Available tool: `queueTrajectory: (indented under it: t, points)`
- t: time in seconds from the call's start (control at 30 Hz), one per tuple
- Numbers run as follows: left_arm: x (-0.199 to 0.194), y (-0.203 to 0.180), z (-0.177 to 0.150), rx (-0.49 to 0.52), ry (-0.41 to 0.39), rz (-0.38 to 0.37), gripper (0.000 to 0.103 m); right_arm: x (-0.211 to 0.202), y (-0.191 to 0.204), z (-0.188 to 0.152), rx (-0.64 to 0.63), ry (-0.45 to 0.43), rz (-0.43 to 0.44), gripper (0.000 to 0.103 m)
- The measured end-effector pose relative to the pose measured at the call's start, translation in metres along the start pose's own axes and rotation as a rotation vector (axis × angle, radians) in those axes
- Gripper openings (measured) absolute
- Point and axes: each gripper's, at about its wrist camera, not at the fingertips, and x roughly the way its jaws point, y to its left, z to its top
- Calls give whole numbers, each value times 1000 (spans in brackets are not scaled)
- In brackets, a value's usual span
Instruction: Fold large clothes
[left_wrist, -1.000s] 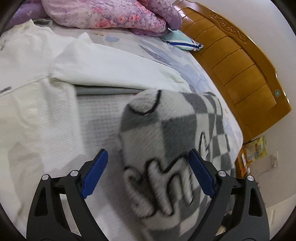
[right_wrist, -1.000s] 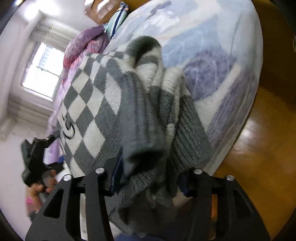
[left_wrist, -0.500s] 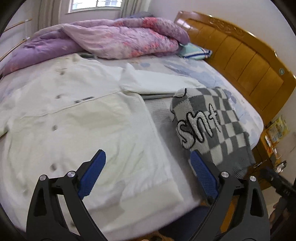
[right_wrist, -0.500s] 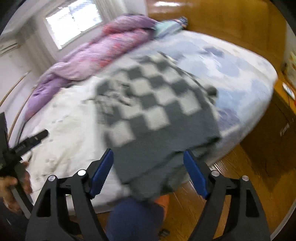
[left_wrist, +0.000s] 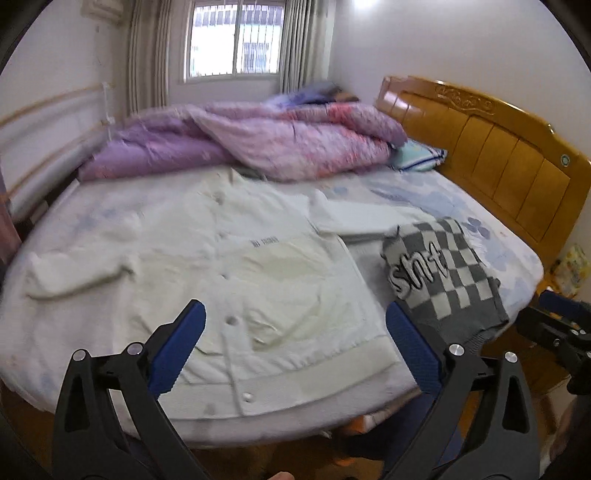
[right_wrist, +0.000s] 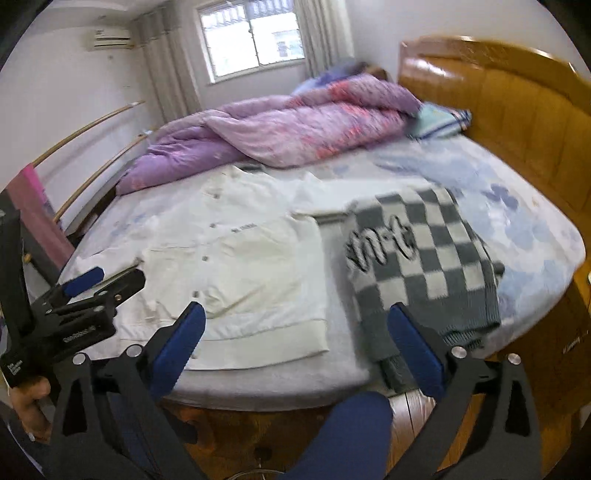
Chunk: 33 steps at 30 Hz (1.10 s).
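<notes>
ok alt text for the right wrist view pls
A folded grey-and-white checkered sweater lies near the bed's edge beside a cream button-up jacket spread flat. The right gripper, jaws opening and empty, hovers in the foreground, with a purple quilt heaped behind.

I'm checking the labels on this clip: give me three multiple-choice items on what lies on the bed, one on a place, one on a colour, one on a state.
1. Where does the checkered sweater lie relative to the white jacket?
A. Beside it, on the headboard side
B. Under it
C. On the floor

2. What colours are the sweater's checks?
A. Red and black
B. Grey and white
C. Blue and yellow

3. What does the right claw hold?
A. The sweater
B. The jacket's sleeve
C. Nothing

Answers:
1. A: the sweater sits between the jacket and the wooden headboard.
2. B: grey and white squares show in both views.
3. C: its jaws are opening, nothing between them, while the sweater lies folded on the bed.
</notes>
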Motion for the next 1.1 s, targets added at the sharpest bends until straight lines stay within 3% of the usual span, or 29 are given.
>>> queueTrajectory:
  t: [0.4, 1.1]
  points:
    - [-83, 11, 2, -12, -129, 44, 98, -47, 53, 5, -89, -106, 31, 95]
    - [-164, 10, 6, -16, -281, 56, 98, -100, 73, 12, -159, -270, 40, 95]
